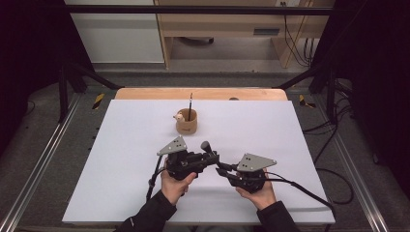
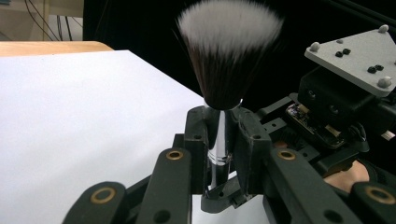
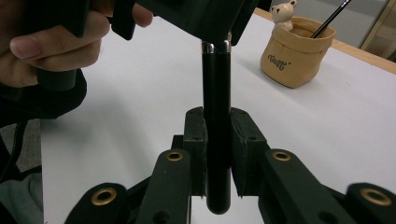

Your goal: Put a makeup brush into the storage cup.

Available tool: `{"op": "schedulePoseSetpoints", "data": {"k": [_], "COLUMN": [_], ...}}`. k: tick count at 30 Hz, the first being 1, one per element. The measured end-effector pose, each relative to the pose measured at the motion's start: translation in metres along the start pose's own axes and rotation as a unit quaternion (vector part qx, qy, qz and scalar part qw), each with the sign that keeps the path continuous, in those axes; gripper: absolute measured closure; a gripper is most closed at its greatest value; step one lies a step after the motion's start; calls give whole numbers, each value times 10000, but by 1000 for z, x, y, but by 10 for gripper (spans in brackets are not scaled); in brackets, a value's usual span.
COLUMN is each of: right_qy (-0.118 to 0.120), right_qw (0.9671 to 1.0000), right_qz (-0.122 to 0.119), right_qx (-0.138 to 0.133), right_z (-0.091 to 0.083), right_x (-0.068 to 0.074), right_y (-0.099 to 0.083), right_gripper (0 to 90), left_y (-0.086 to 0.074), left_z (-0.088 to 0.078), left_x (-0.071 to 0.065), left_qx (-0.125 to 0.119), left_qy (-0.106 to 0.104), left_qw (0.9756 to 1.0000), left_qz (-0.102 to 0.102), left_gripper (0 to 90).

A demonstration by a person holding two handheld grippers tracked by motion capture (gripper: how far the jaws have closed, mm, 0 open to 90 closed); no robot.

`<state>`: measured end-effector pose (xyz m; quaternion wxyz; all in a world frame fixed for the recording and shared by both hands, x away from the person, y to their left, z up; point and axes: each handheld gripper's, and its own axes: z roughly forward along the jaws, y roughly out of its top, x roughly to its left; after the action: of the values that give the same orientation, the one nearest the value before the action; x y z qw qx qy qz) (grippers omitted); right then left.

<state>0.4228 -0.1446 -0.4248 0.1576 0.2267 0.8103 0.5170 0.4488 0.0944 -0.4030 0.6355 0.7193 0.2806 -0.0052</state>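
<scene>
We hold a makeup brush (image 1: 209, 151) between our two tools at about six o'clock on the white table (image 1: 121, 145), near the front edge and well apart from the small tan pouch (image 1: 186, 123) that stands at twelve o'clock of the brush, toward the far edge; the left gripper (image 2: 219, 140) is clamped on the silver ferrule just below the bristle head, its pads pressing on both sides of the metal in the left gripper view; the right gripper (image 3: 217, 140) is clamped on the black handle (image 3: 217, 116), near its rounded end, as the right gripper view shows; so the brush is off the table and carried by both tools at once, bristles at one end and handle tip at the other; we judge this to be a handover or a re-grip in mid-course, since neither tool has let go; the pouch already holds a thin dark stick (image 1: 190, 102) and a little bear figure (image 3: 283, 14), upright in its mouth, and has room beside them; what seems left to us is for one tool to release, for the other to carry the brush toward twelve o'clock, and to set it in the pouch.
</scene>
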Motion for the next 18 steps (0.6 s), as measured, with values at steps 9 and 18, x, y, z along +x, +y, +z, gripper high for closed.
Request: {"op": "schedulePoseSetpoints", "data": {"k": [9,18], "right_qy": [-39,-169], "right_qw": [10000,9996], "right_qz": [77,235], "right_qx": [-1,38], "right_z": [-1,-6], "right_x": [-1,-4], "right_y": [1,3], "right_gripper": [731,583], "left_y": [3,7], "left_z": [-3,-10], "left_x": [-2,3], "left_qx": [21,94], "left_qy": [83,268], "left_qw": [9999,9993], "left_qz": [143,259], "left_gripper": [764,764]}}
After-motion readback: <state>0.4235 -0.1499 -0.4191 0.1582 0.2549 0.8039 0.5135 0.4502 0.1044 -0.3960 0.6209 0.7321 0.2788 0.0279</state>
